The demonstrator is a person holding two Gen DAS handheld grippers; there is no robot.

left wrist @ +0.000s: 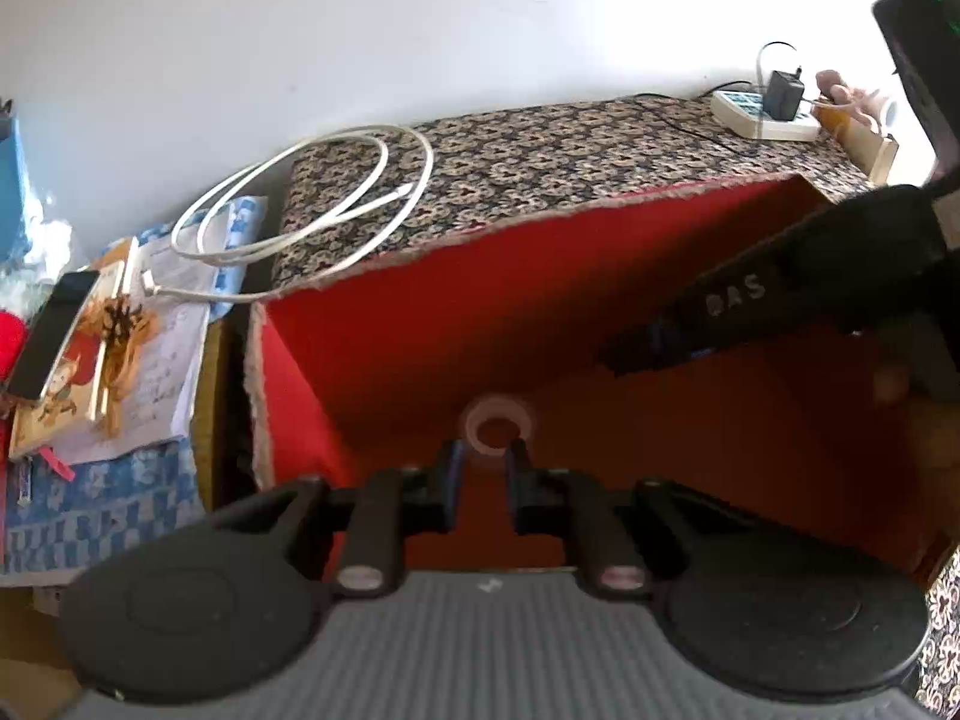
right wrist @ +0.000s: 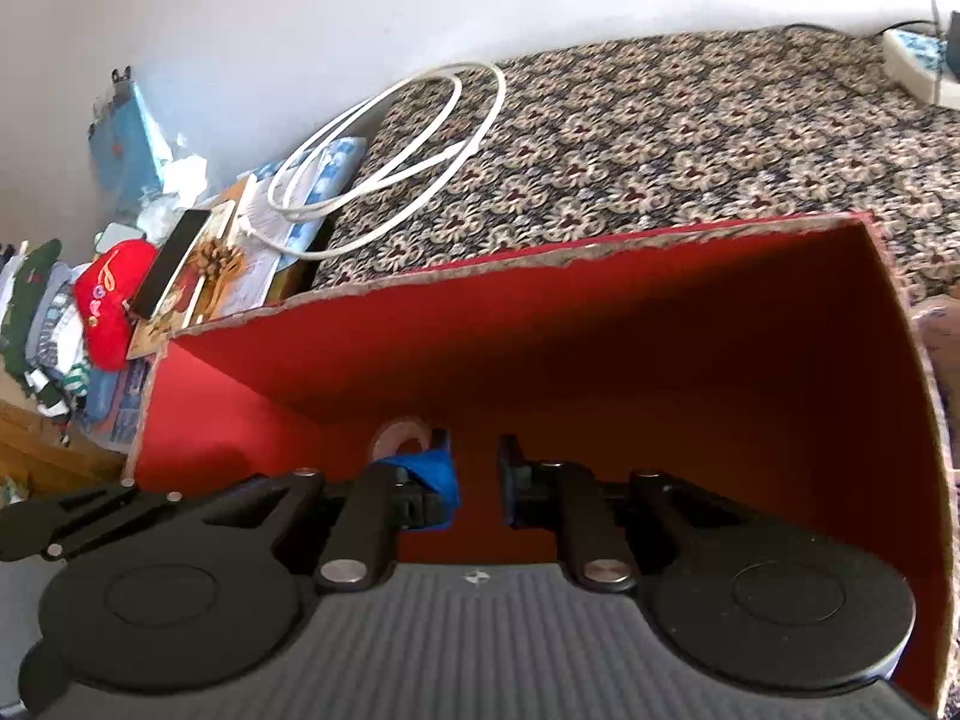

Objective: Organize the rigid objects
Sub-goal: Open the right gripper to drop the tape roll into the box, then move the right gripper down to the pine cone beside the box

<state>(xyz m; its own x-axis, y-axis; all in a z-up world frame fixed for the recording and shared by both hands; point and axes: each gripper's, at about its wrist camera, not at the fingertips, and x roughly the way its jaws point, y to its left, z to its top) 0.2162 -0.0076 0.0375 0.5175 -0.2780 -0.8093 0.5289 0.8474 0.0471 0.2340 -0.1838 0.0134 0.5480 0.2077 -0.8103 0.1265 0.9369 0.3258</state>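
A red-lined box (left wrist: 456, 324) with a patterned outside stands open; both grippers reach into it. A clear tape roll (left wrist: 498, 420) lies on the box floor. My left gripper (left wrist: 485, 468) is open, its fingertips on either side of the roll's near edge. The right gripper's arm (left wrist: 780, 294) comes in from the right in this view. In the right wrist view my right gripper (right wrist: 474, 468) is open and empty inside the box (right wrist: 660, 348). The tape roll (right wrist: 399, 435) lies just left of its left finger, beside the left gripper's blue pad (right wrist: 435, 471).
A white cable (left wrist: 312, 198) is coiled on the patterned surface (left wrist: 540, 156) behind the box. Books and a black phone (left wrist: 51, 330) lie at left on a blue cloth. A power strip with charger (left wrist: 768, 108) sits far right. A red heart cushion (right wrist: 111, 300) lies left.
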